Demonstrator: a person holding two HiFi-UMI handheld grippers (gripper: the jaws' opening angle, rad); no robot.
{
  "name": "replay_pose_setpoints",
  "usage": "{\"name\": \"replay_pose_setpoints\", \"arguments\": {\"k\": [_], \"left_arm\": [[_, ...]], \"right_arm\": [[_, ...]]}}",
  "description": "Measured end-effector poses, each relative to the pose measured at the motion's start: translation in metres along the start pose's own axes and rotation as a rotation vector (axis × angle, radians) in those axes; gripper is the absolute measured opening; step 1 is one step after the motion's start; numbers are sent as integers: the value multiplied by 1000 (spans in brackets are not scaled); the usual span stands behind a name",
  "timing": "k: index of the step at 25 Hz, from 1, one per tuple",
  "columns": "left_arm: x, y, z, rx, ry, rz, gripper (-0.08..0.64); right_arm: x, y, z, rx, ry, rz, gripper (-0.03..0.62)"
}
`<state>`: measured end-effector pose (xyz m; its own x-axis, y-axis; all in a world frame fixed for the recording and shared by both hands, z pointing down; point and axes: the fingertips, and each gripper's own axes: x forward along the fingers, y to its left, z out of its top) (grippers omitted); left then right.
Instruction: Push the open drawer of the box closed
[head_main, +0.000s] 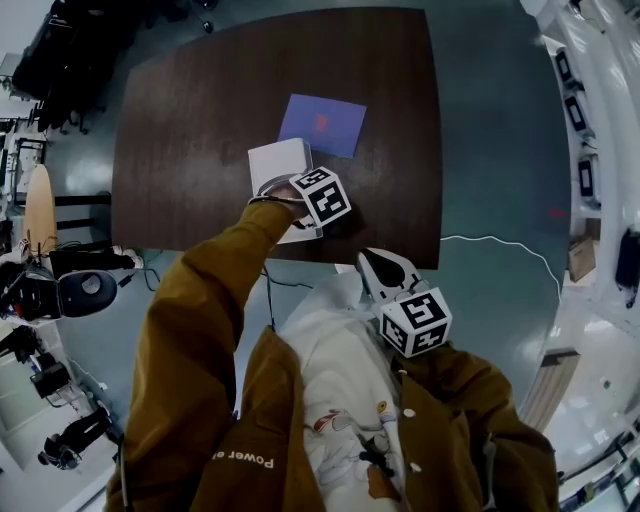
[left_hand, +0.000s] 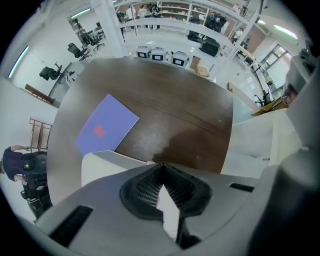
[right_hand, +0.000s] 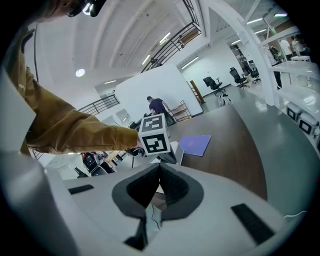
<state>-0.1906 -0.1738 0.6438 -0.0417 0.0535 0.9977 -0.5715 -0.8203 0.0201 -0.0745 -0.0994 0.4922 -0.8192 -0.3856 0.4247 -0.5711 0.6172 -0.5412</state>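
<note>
Your left hand-held gripper (left_hand: 161, 165) points down over the box (left_hand: 97, 167), jaws closed and empty to push bluntly; right hand-held gripper (right_hand: 160, 165) idles closed.

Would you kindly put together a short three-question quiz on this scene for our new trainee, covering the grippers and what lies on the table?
1. True or false: the left gripper has its jaws wide apart.
2. What lies on the table just beyond the white box? A) a purple sheet B) a mug C) a pair of scissors
3. Fill in: in the head view, the gripper down at the white box is the person's ___ one.

Key: 1 false, the jaws are together with nothing between them; 2 A; 3 left.
</note>
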Motion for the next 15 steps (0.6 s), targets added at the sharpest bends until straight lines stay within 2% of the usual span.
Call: {"name": "replay_pose_setpoints", "arguments": {"k": [15], "left_arm": [[-34, -24, -9, -28, -108, 22, 6]], "right_arm": [[5, 5, 8, -73, -1, -37, 6]]}}
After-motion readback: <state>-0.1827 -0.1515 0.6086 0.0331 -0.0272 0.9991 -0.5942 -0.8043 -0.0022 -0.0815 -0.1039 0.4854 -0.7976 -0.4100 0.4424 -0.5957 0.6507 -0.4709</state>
